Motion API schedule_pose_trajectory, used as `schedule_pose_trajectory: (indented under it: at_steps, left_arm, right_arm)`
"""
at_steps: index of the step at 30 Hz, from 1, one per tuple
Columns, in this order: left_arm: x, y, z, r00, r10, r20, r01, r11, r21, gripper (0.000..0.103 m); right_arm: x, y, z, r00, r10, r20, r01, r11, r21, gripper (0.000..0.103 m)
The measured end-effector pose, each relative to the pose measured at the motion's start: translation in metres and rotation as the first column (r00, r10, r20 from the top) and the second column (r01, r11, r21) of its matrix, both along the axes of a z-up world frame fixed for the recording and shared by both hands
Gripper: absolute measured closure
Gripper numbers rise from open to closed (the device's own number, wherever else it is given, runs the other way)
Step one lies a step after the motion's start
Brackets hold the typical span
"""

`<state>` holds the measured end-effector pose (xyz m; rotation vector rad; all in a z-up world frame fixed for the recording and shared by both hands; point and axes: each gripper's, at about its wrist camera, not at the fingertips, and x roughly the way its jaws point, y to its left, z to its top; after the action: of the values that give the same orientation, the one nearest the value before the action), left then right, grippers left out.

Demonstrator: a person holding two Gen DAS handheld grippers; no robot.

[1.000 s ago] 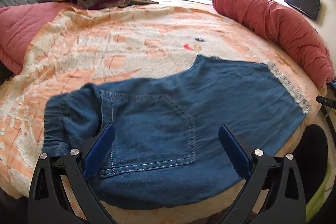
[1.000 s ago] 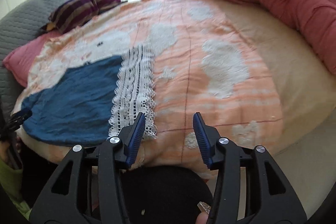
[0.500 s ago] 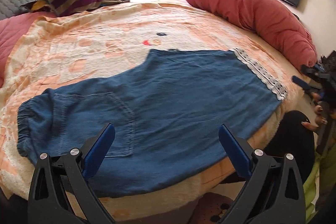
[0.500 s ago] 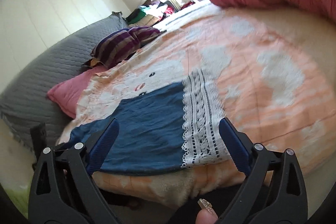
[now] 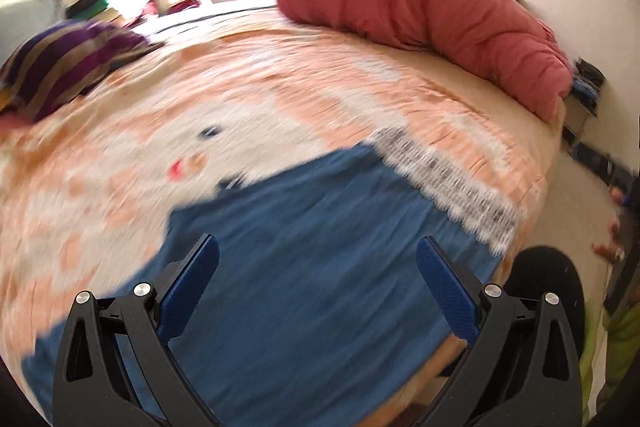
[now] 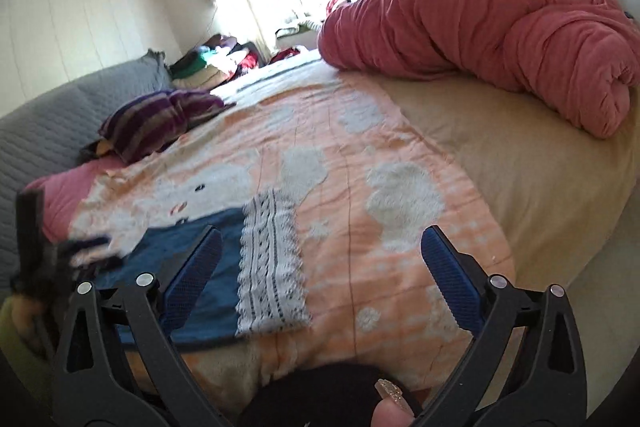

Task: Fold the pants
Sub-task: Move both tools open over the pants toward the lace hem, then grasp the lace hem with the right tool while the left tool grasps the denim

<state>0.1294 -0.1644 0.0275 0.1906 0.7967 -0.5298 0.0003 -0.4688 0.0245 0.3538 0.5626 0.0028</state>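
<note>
With one pair of pants [image 5: 312, 267] lying flat near the front edge of the bed [image 6: 500, 163], lace hem [image 6: 272, 267] to the right, you have room for a fold. Your two tongs, left [image 5: 318, 281] and right [image 6: 320, 275], both hover spread and empty; the right jaws are opening.

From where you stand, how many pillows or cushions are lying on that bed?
3 that show: a striped pillow at the far left, a pink cushion just in front of it under the blanket's edge, and a long red bolster along the right side. Others may be hidden.
</note>
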Motion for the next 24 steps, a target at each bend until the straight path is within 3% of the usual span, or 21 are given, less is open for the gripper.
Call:
schedule_pose_trajectory:
  at_steps: [2, 6, 10, 13, 16, 19, 22, 24]
  left_arm:
    - [0.017, -0.016, 0.001, 1.0, -0.025, -0.003, 0.025, 0.999, 0.021, 0.005]
    - [0.062, -0.046, -0.004, 0.997, -0.061, -0.047, 0.062, 0.997, 0.035, 0.005]
    - [0.104, -0.07, -0.02, 0.994, -0.085, -0.074, 0.091, 0.992, 0.082, 0.005]
    - [0.126, -0.084, -0.032, 0.986, -0.131, -0.106, 0.141, 0.986, 0.091, 0.005]
    - [0.142, -0.098, -0.045, 0.972, -0.188, -0.143, 0.2, 0.977, 0.075, 0.005]
    - [0.15, -0.111, -0.058, 0.954, -0.24, -0.178, 0.255, 0.965, 0.064, 0.005]
    - [0.157, -0.122, -0.072, 0.933, -0.284, -0.221, 0.3, 0.953, 0.043, 0.005]
    - [0.161, -0.124, -0.08, 0.919, -0.303, -0.254, 0.314, 0.949, 0.006, 0.007]
  right_arm:
    - [0.0, 0.007, -0.006, 1.0, 0.027, -0.004, -0.027, 1.0, 0.012, 0.009]
    - [0.002, 0.026, -0.021, 0.988, 0.152, -0.012, -0.148, 0.974, 0.172, 0.009]
    - [0.016, 0.061, -0.026, 0.976, 0.204, -0.083, -0.199, 0.978, 0.058, 0.009]
    - [0.032, 0.08, -0.032, 0.965, 0.198, -0.171, -0.202, 0.979, -0.008, 0.009]
    - [0.046, 0.082, -0.044, 0.958, 0.172, -0.23, -0.177, 0.984, 0.002, 0.009]
    - [0.059, 0.07, -0.062, 0.946, 0.121, -0.302, -0.109, 0.992, 0.057, 0.009]
    - [0.065, 0.062, -0.079, 0.929, 0.151, -0.337, -0.1, 0.982, 0.162, 0.009]
    - [0.065, 0.063, -0.079, 0.928, 0.161, -0.336, -0.108, 0.979, 0.17, 0.014]
